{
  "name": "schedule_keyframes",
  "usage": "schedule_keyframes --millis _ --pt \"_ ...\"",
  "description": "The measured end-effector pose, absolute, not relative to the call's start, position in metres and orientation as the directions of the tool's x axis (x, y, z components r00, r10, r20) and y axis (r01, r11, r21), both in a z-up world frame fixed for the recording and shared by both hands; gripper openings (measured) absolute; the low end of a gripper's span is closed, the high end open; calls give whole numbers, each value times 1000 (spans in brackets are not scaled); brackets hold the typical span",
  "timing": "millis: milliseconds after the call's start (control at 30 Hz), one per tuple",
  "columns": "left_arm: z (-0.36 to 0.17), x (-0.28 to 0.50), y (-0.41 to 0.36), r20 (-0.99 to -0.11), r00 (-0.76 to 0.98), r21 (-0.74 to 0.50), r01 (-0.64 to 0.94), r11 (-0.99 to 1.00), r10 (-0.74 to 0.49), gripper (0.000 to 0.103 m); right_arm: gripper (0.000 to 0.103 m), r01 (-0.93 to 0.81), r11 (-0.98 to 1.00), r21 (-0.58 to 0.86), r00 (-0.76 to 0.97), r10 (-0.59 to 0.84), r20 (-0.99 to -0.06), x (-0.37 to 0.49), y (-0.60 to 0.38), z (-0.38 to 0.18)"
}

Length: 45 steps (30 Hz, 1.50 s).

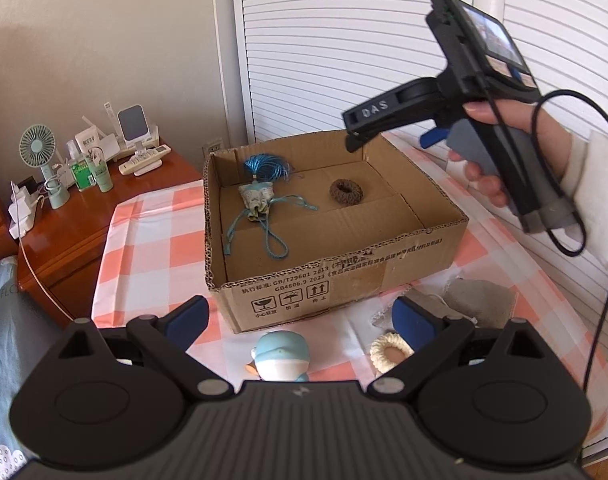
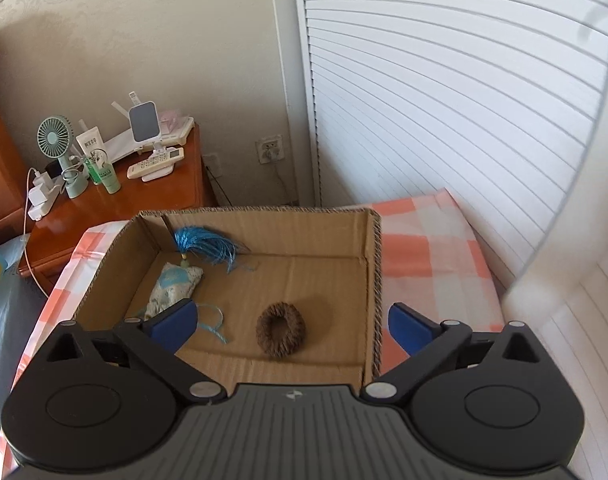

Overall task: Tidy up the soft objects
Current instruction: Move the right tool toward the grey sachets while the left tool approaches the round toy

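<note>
An open cardboard box stands on a pink-and-white checked cloth. Inside it lie a brown scrunchie and a blue patterned sachet with a blue tassel. In front of the box, a blue-and-white plush toy, a cream scrunchie and a grey cloth piece rest on the cloth. My left gripper hangs open over the plush toy, holding nothing. A hand holds my right gripper over the box's far right corner. In the right wrist view this gripper is open and empty above the brown scrunchie, with the box's right wall between its fingers.
A wooden nightstand at the left carries a small green fan, bottles, remotes and a phone stand. White louvred doors rise behind and to the right of the table. A white cable hangs off the nightstand.
</note>
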State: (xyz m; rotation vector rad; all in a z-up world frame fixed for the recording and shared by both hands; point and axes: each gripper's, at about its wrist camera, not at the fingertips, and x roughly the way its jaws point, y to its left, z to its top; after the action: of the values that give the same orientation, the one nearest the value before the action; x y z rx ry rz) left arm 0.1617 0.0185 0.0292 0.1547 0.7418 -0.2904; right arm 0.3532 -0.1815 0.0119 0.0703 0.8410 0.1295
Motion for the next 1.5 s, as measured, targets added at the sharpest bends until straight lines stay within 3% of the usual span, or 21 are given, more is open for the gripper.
schedule_keyframes --millis 300,667,1167,1500 --pt "29 144 18 -691 702 130 353 926 -170 98 103 45 996 83 595 40 -803 289 -205 8" --pt "2 117 23 -720 670 101 361 927 -182 98 103 41 991 124 541 82 -837 186 -209 -16" --pt "-30 97 20 -772 587 45 430 902 -242 98 103 -88 982 169 588 188 -787 99 -209 -46" --pt "-39 103 3 -787 551 7 459 888 -278 98 103 -82 991 109 663 136 -736 97 -227 -39"
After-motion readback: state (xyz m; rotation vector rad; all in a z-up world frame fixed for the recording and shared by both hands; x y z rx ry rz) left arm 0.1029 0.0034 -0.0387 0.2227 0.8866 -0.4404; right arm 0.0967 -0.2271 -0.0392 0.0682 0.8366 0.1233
